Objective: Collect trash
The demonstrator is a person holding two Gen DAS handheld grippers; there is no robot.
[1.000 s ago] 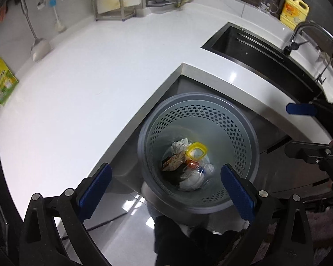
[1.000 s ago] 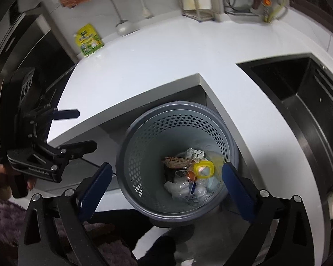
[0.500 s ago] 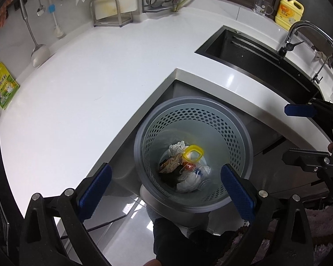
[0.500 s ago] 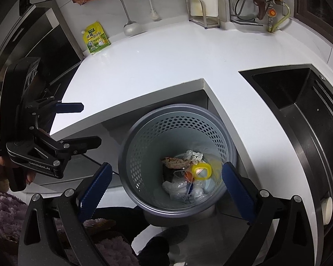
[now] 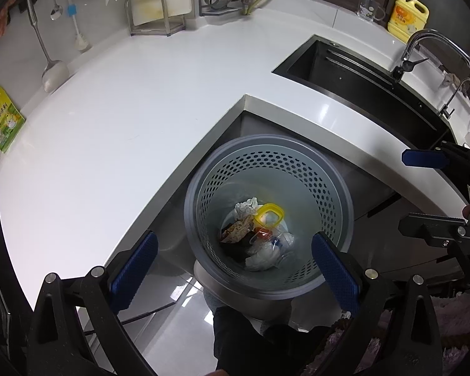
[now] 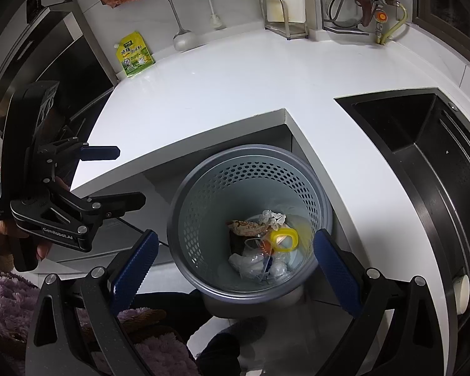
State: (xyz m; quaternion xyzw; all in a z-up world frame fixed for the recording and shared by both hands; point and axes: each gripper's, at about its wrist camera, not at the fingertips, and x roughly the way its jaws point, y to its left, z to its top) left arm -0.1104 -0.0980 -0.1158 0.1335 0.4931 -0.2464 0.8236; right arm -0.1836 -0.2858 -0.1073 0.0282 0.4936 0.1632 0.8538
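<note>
A grey perforated trash bin (image 5: 338,185) stands on the floor in the inner corner of the white counter; it also shows in the right wrist view (image 6: 185,200). Inside lie crumpled tissue (image 5: 246,206), a yellow-rimmed lid (image 5: 269,214), a brown snack wrapper (image 5: 236,230) and clear plastic (image 6: 250,261). My left gripper (image 5: 235,274) is open and empty, held above the bin's near rim. My right gripper (image 6: 233,271) is open and empty, also above the bin. Each gripper shows side-on in the other's view, the left (image 6: 117,175) and the right (image 5: 404,192).
The white L-shaped counter (image 5: 125,119) wraps around the bin. A black sink (image 5: 360,84) with faucet (image 5: 423,40) is at right, a yellow soap bottle (image 5: 407,15) behind. A green pouch (image 5: 1,119), ladle (image 5: 51,72) and cutting-board rack (image 5: 153,12) line the back wall.
Both grippers have drawn back and up from the bin, so more of the counter and back wall shows. The jaws stay open and the trash in the bin has not moved.
</note>
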